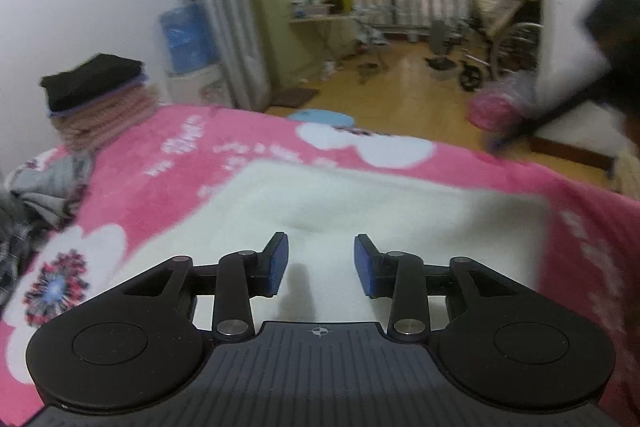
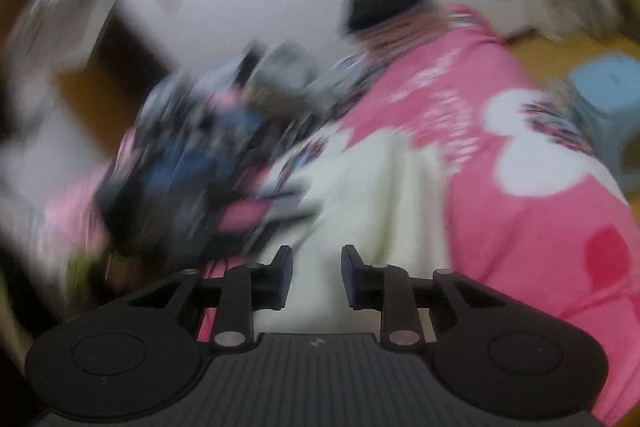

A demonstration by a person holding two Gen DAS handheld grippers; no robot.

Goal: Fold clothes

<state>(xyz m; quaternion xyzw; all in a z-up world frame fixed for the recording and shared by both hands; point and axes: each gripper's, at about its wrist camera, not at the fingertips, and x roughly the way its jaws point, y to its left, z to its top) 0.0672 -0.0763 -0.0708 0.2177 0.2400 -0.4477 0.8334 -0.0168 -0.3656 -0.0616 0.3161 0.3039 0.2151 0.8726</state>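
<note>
One pink blanket (image 1: 280,147), one white garment (image 1: 360,211), one folded stack (image 1: 100,95), one wheelchair (image 1: 496,43).

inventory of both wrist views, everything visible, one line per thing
blanket: 1, pink with white shapes, covers the bed
white garment: 1, cream, spread flat on the blanket, below both grippers
folded stack: 1, black on top, pinkish layers beneath, far left corner of bed
unfolded pile: 1, grey, blue and dark mix, left side of bed, blurred
stool: 1, light blue, on floor beyond the bed
wheelchair: 1, dark, far right by window
left gripper: blue pads, jaws apart, nothing between
right gripper: jaws apart, nothing between
</note>
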